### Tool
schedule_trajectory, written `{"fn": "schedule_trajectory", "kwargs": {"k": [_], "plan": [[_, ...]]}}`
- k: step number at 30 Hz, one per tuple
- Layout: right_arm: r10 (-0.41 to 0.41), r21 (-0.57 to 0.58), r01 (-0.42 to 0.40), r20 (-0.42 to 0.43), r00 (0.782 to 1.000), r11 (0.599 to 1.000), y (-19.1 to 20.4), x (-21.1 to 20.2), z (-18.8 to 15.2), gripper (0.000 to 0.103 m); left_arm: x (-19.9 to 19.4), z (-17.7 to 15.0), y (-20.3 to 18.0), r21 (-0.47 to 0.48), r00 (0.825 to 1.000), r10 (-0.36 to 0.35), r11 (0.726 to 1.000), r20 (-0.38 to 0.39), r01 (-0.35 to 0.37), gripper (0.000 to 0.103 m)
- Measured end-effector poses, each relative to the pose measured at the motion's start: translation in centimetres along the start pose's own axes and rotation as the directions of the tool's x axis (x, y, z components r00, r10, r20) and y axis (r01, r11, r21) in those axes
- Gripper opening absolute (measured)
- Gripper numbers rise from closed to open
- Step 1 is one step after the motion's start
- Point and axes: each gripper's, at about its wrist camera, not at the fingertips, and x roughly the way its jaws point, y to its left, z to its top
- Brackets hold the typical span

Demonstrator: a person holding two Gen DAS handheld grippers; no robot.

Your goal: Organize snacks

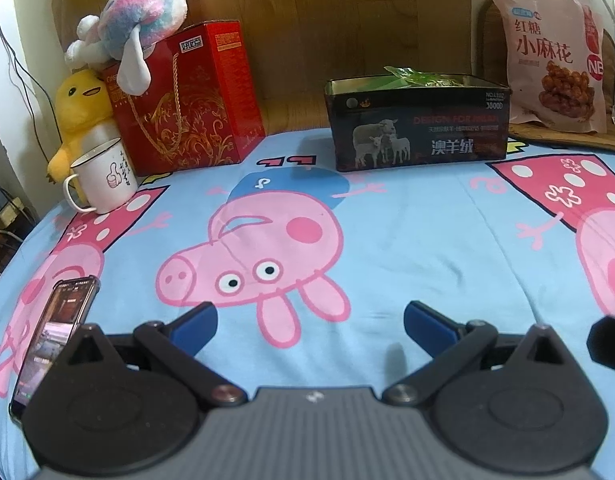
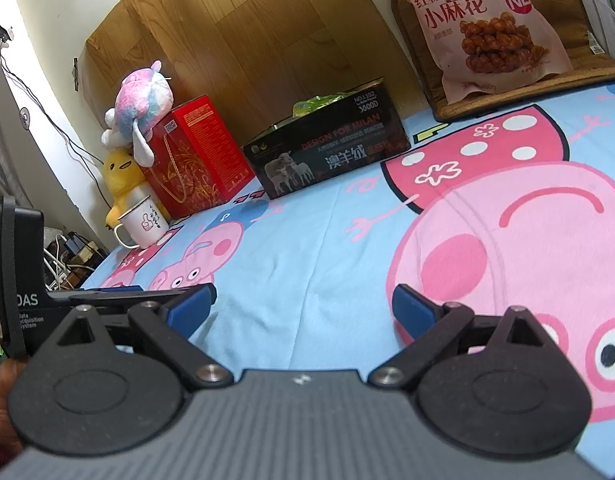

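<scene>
left wrist view, from left to right: a white mug, a red gift box, the dark tin holding green packets, then a pink snack bag propped upright. left gripper and right gripper both gape, empty, over the blue sheet.

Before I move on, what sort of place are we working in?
Most likely a bedroom at home: a cartoon pig bedsheet covers the work surface, stuffed toys sit on a red gift box, and a wooden headboard stands behind.

Green packets in open tin
</scene>
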Motion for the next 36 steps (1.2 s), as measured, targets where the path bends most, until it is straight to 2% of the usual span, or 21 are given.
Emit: {"fn": "schedule_trajectory", "kwargs": {"k": [17, 36], "plan": [[0.001, 0.001, -0.001, 0.000, 1.000, 1.000, -0.1, 0.0, 0.0, 0.099, -0.4, 0.1, -0.4, 0.020, 0.999, 0.024, 1.000, 0.025, -0.024, 0.103], [-0.045, 0.048, 0.042, 0.067, 0.997, 0.998, -1.2, -1.0, 0.3, 0.099, -1.4, 1.7, -2.7, 0.040, 0.997, -0.063, 0.997, 0.049, 0.061, 0.103]]}}
